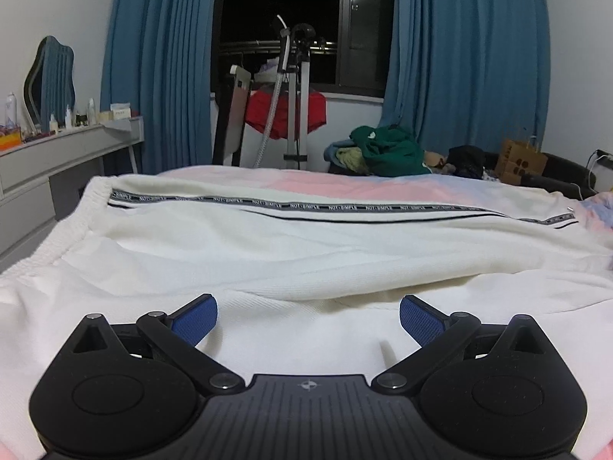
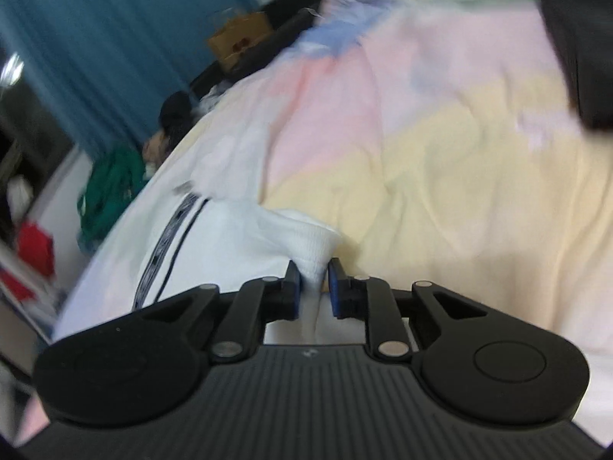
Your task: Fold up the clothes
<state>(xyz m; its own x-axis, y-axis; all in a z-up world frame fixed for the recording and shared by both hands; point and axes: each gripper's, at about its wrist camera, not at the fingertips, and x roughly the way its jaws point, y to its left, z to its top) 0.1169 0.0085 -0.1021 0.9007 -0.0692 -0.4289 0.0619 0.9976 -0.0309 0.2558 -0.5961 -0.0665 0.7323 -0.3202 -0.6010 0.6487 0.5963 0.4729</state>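
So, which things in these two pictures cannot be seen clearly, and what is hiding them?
- White trousers: the near part in the left wrist view is covered by the left gripper, and the leg end is cut off at the right edge.
- Cuff held in the right gripper: the fingers hide the pinched part.
- Paper bag and green garment: motion blur in the right wrist view hides their details.

Blue curtains (image 1: 452, 57) are seen framing a dark window (image 1: 283, 4). A red garment (image 1: 285, 113) is hung on a rack, and a green garment (image 1: 390, 149) is heaped beyond the pastel-covered bed (image 2: 440, 153).
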